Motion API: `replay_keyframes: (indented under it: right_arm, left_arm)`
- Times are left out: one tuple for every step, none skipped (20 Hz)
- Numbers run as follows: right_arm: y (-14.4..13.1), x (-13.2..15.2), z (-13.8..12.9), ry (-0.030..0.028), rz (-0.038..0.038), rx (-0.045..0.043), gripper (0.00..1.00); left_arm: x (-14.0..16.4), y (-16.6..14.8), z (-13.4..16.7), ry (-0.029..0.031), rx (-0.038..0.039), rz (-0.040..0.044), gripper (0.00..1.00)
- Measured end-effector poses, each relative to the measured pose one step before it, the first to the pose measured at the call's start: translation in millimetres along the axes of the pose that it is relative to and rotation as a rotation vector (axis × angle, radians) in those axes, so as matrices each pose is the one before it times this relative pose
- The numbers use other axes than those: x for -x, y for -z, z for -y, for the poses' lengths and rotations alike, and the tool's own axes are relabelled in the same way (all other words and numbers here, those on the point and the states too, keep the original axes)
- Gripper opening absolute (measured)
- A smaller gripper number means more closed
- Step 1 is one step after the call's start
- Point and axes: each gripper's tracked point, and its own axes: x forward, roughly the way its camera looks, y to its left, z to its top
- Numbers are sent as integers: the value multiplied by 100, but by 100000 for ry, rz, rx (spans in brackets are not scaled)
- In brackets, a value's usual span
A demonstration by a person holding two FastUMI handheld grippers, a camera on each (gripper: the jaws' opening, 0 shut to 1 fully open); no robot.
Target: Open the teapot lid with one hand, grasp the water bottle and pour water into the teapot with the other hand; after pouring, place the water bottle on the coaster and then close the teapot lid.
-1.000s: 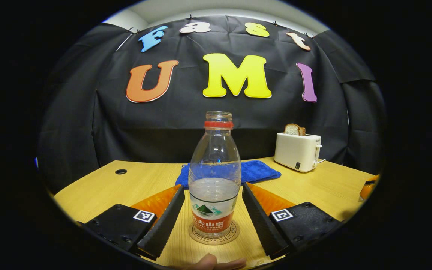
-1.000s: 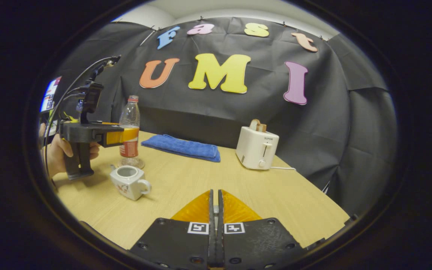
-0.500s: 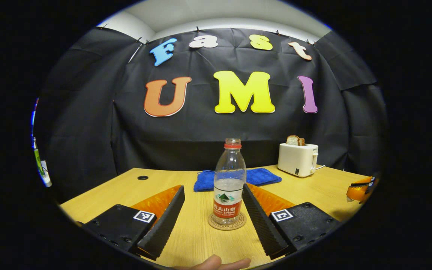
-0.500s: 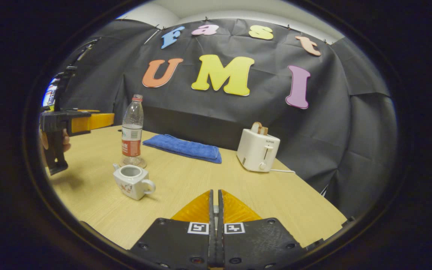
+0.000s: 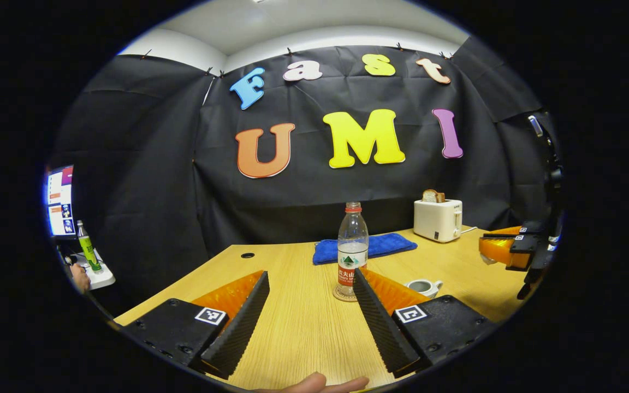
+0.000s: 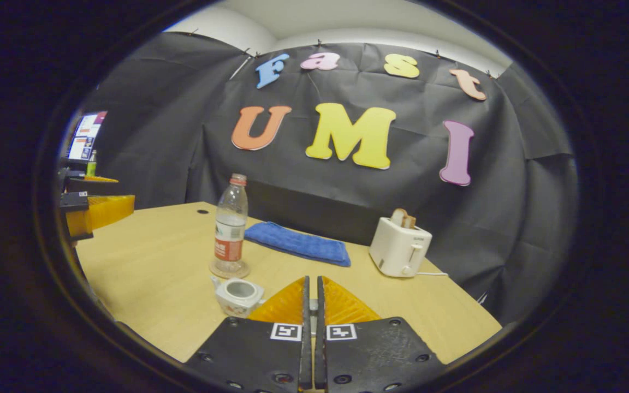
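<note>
A clear water bottle (image 5: 352,245) with a red label stands upright on a round coaster (image 5: 345,297) on the wooden table. My left gripper (image 5: 309,275) is open and well back from it, nothing between its fingers. The white teapot (image 5: 422,286) sits lidless to the bottle's right. In the right gripper view the bottle (image 6: 230,229) stands on the coaster (image 6: 229,270), with the open teapot (image 6: 238,295) just left of my right gripper (image 6: 312,279). That gripper is shut. In the left gripper view the right gripper (image 5: 492,248) hovers at the right with a small white piece, apparently the lid, at its tips.
A blue towel (image 5: 366,246) lies behind the bottle, and a white toaster (image 5: 438,218) with bread stands at the back right. A cable hole (image 5: 247,255) is at the table's far left. A monitor (image 5: 59,199) and a green bottle (image 5: 86,245) stand off the table's left.
My left gripper has drawn far back from the bottle, which stays on the coaster. The right gripper has moved closer to the teapot, still shut.
</note>
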Motion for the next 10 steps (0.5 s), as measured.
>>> replay_keyframes:
  right_arm:
    - [-642, -587, -1473, -4386, 1676, -1737, 4]
    - [-525, -1094, -2216, -6394, 938, -3027, 2]
    - [2, -724, -886, -2959, -231, -1922, 2]
    - [53, -583, -690, -2270, -583, -2187, 2]
    - [117, -1018, -614, -2554, -581, -4263, 2]
    - [326, -747, -185, -1083, -1299, -3082, 2]
    - [263, -740, -10, -300, -1137, -2432, 2]
    - [366, -729, 271, 226, -1433, -2103, 2]
    - [516, -742, 181, 183, -1969, -1391, 2]
    - [494, -659, 253, 657, -1607, -1502, 2]
  left_arm:
    - [374, -174, -733, -1207, 423, -281, 96]
    - [389, -617, -500, -450, 1490, 393, 96]
    - [279, -103, -392, -220, 2188, -669, 96]
    - [312, -129, -380, -388, 1545, -503, 96]
    - [516, -592, -365, -61, 2148, 643, 96]
    - [388, -411, 46, 605, 1149, 329, 96]
    - [427, -389, -141, 124, 691, 335, 96]
    - [455, -386, -231, 501, 154, 607, 96]
    - [336, -525, 16, 814, -566, 1135, 96]
    - [235, -570, -126, 163, -1039, 1574, 96]
